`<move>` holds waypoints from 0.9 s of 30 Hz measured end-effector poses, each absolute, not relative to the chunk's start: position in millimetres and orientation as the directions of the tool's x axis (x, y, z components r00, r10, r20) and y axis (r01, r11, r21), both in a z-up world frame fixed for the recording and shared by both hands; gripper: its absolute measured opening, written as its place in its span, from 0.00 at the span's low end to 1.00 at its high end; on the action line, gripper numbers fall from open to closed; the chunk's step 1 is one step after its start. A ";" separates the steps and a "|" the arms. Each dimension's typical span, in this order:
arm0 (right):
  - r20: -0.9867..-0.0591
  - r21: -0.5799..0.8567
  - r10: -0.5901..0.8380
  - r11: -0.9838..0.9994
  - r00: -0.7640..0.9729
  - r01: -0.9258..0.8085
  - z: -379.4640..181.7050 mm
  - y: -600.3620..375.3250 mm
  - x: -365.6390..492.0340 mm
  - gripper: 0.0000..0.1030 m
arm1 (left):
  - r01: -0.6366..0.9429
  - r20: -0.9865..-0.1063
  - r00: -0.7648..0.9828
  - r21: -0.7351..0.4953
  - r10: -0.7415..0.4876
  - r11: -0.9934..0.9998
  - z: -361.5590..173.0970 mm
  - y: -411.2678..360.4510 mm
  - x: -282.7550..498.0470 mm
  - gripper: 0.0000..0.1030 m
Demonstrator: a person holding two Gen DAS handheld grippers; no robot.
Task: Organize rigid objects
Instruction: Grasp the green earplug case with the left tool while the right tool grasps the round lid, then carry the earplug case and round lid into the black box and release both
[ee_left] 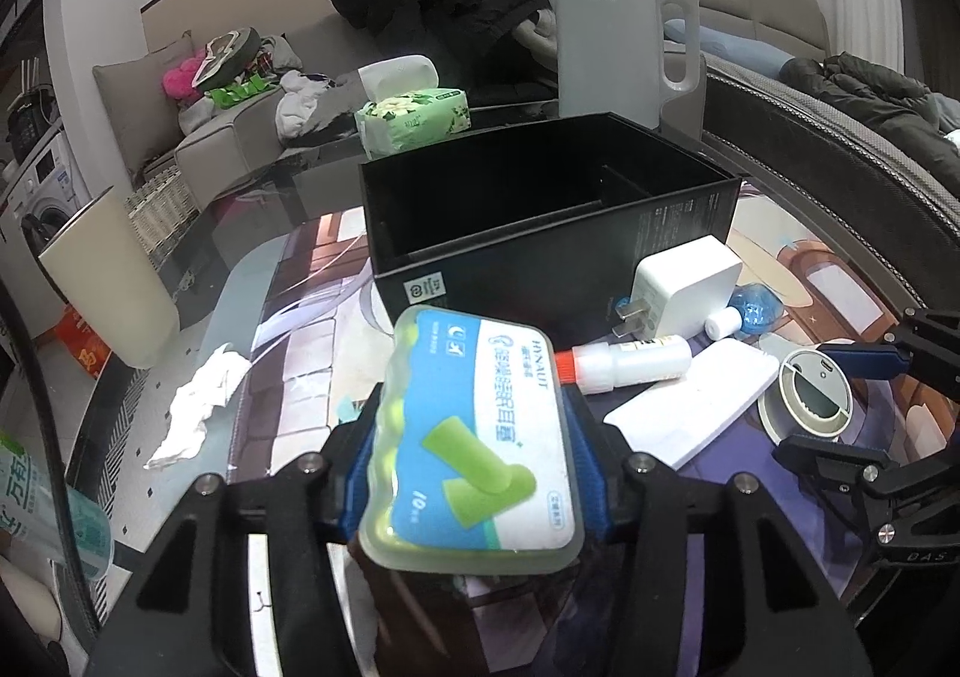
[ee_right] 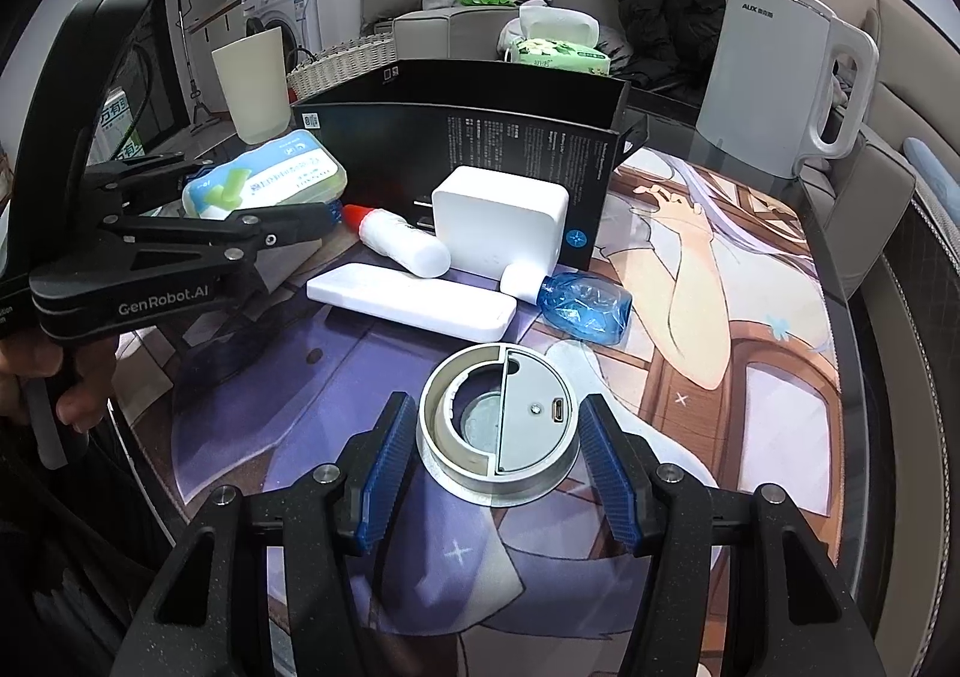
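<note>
My left gripper [ee_left: 474, 473] is shut on an earplug pack [ee_left: 474, 443] with a blue and green label, held above the mat in front of an open black box [ee_left: 540, 209]. The pack also shows in the right wrist view [ee_right: 270, 179], next to the black box [ee_right: 480, 137]. My right gripper [ee_right: 495, 473] is open, its blue pads on either side of a round silver device [ee_right: 498, 431] lying on the mat; whether they touch it I cannot tell. The device also shows in the left wrist view [ee_left: 807, 398], between my right gripper's fingers [ee_left: 864, 359].
On the mat lie a white charger [ee_right: 501, 221], a white glue bottle with a red tip [ee_right: 399, 239], a flat white bar [ee_right: 414, 302] and a small blue bottle [ee_right: 576, 299]. A white kettle [ee_right: 774, 83], a tissue pack [ee_right: 561, 53] and a cream cup [ee_right: 252, 83] stand behind. A crumpled tissue [ee_left: 201, 407] lies left.
</note>
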State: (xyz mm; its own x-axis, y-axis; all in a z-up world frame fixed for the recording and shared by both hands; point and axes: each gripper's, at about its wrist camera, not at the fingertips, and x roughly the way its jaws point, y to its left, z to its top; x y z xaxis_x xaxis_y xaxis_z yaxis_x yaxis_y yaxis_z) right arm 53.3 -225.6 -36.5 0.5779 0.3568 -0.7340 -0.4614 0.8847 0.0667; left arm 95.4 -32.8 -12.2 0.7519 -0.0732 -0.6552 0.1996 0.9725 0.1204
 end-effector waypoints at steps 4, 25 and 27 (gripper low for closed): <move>-0.728 0.068 0.359 0.886 0.584 -0.459 -33.8 -228.3 51.0 0.48 | 0.197 -0.637 0.767 0.114 -0.081 0.974 -9.8 -28.1 88.7 0.51; -0.634 0.061 0.392 0.884 0.667 -0.463 -5.4 -238.2 39.4 0.48 | 0.234 -0.558 0.814 0.058 -0.162 0.971 17.8 -27.1 69.4 0.51; -0.621 0.062 0.398 0.883 0.675 -0.465 1.7 -237.0 41.9 0.48 | 0.240 -0.552 0.817 0.060 -0.168 0.969 22.7 -30.2 70.6 0.51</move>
